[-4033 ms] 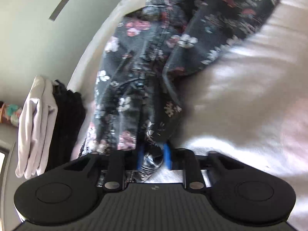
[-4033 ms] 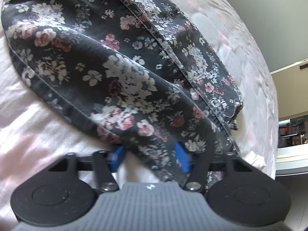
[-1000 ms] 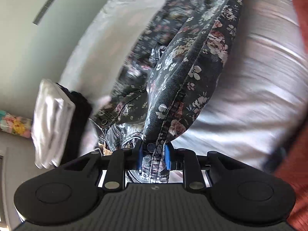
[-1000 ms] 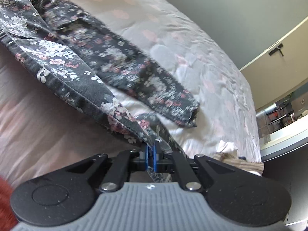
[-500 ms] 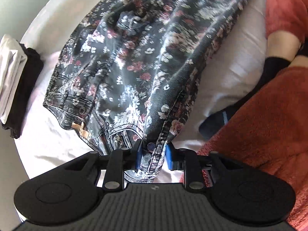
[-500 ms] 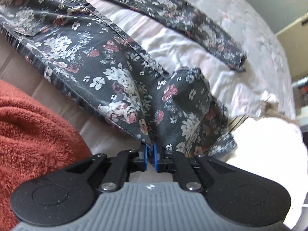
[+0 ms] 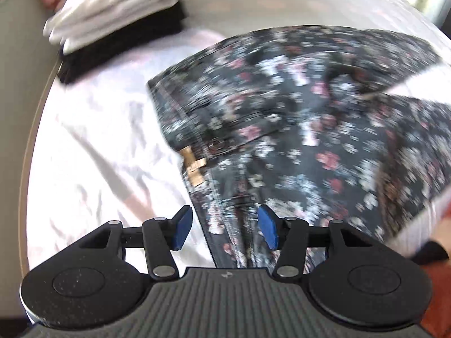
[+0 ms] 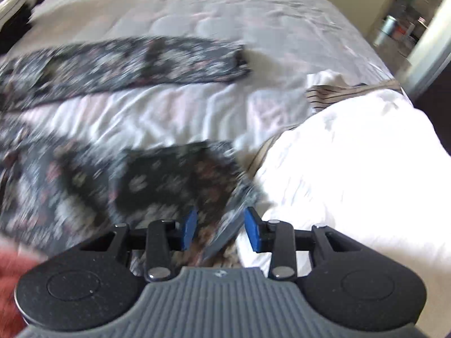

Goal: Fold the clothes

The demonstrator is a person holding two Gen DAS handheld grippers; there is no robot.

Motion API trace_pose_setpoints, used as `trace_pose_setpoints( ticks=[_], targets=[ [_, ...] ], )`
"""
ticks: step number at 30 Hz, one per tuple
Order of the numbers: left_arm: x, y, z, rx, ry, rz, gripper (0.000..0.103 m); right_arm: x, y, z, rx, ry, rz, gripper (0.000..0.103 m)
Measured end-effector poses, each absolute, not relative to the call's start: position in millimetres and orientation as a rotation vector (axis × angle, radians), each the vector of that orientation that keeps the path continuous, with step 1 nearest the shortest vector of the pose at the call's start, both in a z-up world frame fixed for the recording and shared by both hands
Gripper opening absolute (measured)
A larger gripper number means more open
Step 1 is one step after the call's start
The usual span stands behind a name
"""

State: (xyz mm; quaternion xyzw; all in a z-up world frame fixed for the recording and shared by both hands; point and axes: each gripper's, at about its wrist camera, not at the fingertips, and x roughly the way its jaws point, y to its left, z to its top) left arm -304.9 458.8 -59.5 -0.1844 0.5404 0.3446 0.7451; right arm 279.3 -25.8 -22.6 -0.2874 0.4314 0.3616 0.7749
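Dark floral jeans (image 7: 296,129) lie spread on the white bed sheet (image 7: 93,146), waistband end with a tan label toward my left gripper. My left gripper (image 7: 225,226) is open, its blue pads on either side of the waistband edge without pinching it. In the right wrist view one leg (image 8: 135,62) lies stretched across the bed and the nearer leg's end (image 8: 157,186) lies rumpled in front of my right gripper (image 8: 220,229), which is open with the hem between its pads. Both views are motion-blurred.
A stack of folded white and black clothes (image 7: 112,19) sits at the bed's far left corner. A white pillow or duvet (image 8: 352,174) and a striped cloth (image 8: 332,93) lie to the right. A red-sleeved arm (image 8: 11,290) shows at the left edge. A doorway (image 8: 408,25) is at far right.
Both grippers held the jeans lifted; now both have opened and let go, and the jeans lie flat on the bed with the legs spread apart.
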Motion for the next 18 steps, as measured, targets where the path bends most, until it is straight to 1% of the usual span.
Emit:
trace_pose_setpoints(
  ticks=[2,5,6,7,8,10,14,17,18],
  targets=[
    [-303.9,468.0,-68.5,-0.435,1.191,0.773,0.06,295.8,-18.9,-37.5,-0.602,0.926,0.732,0.042],
    [-299.9,477.7,-86.6,-0.479,1.218,0.782,0.06,315.4,-11.8,-63.4,-0.615,0.968,0.664,0.041],
    [-298.5,480.1,-91.7,-0.491,1.226,0.781,0.061,320.1,-13.8,-69.3,-0.603,0.985,0.66,0.04],
    [-297.0,482.4,-96.9,-0.503,1.233,0.781,0.061,321.5,-14.0,-73.2,-0.589,0.996,0.664,0.031],
    [-296.0,484.9,-100.7,-0.513,1.234,0.786,0.061,321.4,-16.6,-73.4,-0.584,0.989,0.666,0.027],
    [-294.3,490.1,-106.7,-0.527,1.227,0.802,0.061,318.2,-19.8,-71.8,-0.585,0.967,0.671,0.024],
    [-292.0,503.8,-108.2,-0.548,1.168,0.858,0.066,306.9,-27.6,-50.2,-0.599,0.883,0.657,0.021],
    [-293.0,519.2,-105.2,-0.593,1.087,0.912,0.069,313.9,-45.2,-33.1,-0.608,0.835,0.561,0.02],
    [-294.4,524.3,-104.0,-0.612,1.053,0.933,0.072,319.2,-53.5,-28.6,-0.603,0.831,0.519,0.02]
  ],
)
